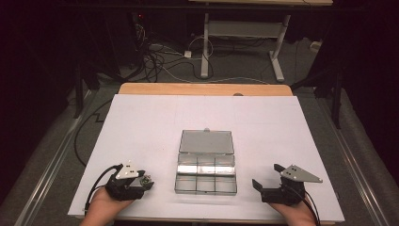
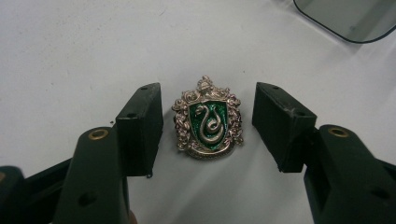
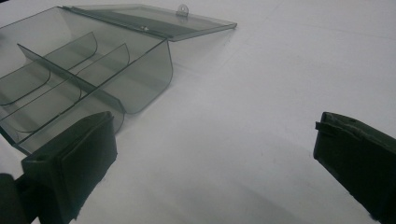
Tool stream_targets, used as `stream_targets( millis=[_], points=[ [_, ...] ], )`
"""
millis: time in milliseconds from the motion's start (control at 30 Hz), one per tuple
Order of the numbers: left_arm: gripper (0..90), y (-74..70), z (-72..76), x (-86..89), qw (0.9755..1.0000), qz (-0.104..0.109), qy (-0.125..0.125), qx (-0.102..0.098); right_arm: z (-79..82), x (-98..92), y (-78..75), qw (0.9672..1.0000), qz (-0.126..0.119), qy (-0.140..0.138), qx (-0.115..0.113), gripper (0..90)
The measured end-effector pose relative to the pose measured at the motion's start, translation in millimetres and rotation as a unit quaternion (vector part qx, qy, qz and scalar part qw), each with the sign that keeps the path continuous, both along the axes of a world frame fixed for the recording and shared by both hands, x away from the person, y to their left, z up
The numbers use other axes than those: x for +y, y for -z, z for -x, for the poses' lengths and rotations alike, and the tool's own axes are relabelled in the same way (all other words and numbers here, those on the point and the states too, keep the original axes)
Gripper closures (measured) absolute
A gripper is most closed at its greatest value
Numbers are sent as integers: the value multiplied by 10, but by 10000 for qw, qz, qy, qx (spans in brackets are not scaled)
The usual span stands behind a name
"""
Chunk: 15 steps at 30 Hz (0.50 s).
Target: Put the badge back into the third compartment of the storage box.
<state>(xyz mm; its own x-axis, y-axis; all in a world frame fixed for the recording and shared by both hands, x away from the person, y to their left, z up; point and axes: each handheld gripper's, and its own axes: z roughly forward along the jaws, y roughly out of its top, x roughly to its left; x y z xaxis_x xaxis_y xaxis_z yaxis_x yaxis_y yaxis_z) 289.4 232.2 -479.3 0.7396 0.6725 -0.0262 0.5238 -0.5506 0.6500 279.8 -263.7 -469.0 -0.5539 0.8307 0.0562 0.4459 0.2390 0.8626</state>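
Down at the lower left, the left gripper (image 1: 145,181) straddles a green crest badge (image 2: 207,124) lying on the white worktop (image 1: 141,122), jaws apart, not touching it. Centre: an open clear box (image 1: 205,162). Lower right, the right gripper (image 1: 266,179) rests with jaws wide apart.

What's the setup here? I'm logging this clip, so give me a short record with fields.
surface: white table
box: clear compartment box, lid open and lying flat behind it, compartments look empty
badge: green crest with silver snake, flat on the table left of the box
left gripper: jaws either side of the badge, small gaps, not pressing
right gripper: open, nothing between jaws, right of the box
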Motion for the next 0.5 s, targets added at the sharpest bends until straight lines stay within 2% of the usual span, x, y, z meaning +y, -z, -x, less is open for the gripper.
stream_targets(
  millis=[500],
  points=[
    [425, 15, 1, -21, 9999, 24, -136, 17, -24, 9, 23, 10000, -1, -4, 68, 6]
  ],
)
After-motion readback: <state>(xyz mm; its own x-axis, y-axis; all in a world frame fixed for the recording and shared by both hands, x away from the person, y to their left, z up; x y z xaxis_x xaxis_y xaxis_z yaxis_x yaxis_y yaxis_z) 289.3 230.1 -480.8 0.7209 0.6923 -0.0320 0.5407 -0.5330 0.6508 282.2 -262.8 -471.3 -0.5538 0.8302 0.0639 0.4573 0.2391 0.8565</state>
